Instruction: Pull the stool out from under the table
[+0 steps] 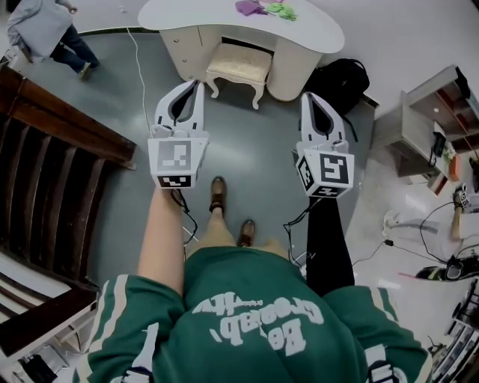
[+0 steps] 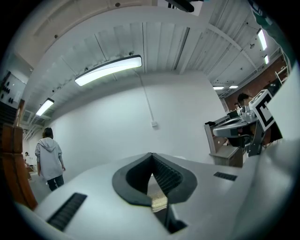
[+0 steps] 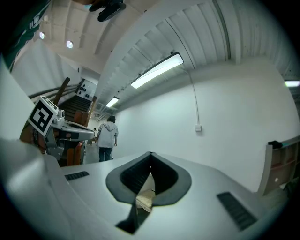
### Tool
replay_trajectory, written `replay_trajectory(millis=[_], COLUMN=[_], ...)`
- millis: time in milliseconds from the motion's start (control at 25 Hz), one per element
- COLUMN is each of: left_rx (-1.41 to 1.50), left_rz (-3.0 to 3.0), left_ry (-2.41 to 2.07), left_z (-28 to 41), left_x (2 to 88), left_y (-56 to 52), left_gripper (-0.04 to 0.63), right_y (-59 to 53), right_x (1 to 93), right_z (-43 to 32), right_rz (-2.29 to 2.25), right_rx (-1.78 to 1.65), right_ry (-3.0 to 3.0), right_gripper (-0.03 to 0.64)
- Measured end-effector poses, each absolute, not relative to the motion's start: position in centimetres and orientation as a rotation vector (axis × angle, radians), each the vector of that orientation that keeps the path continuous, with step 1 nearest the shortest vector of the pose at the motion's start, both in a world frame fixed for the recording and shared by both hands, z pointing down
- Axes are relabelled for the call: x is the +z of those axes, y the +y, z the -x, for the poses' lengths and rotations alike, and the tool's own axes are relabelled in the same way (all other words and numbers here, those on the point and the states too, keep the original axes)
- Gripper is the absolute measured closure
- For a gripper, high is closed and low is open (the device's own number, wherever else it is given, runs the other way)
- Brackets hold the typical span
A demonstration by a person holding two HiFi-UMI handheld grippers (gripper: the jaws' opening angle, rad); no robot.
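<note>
A cream stool with a cushioned seat and curved legs stands tucked under the white curved table, ahead of me in the head view. My left gripper hangs above the floor just left of the stool's front, jaws shut and empty. My right gripper is held to the stool's right, near the table's pedestal, also shut with nothing in it. In the left gripper view the left gripper has its pads together, and a strip of the stool shows below them. The right gripper looks the same, with the stool below.
A black backpack leans by the table's right side. Dark wooden steps fill the left. A person walks at the far left. A shelf unit and floor cables lie at the right. Purple and green items rest on the table.
</note>
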State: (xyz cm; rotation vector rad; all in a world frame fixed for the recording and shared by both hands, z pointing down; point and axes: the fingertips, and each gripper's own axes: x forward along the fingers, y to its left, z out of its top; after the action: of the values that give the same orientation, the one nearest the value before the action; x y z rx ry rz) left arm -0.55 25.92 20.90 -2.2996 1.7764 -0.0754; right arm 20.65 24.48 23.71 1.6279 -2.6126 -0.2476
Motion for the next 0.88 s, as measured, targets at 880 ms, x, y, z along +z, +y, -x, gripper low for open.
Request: replay_trajectory(millis=[880], left_rx=[-0.086], left_rz=[2.373], left_ry=[1.68], left_z=[12.0], left_x=[21.5], left_y=[6.2], left_gripper=[0.581], right_y=[6.1], right_x=[23.4], right_z=[-9.4], right_rz=[-1.72], right_rx=[-0.253], right_ry=[-2.501], right_gripper=[0.609])
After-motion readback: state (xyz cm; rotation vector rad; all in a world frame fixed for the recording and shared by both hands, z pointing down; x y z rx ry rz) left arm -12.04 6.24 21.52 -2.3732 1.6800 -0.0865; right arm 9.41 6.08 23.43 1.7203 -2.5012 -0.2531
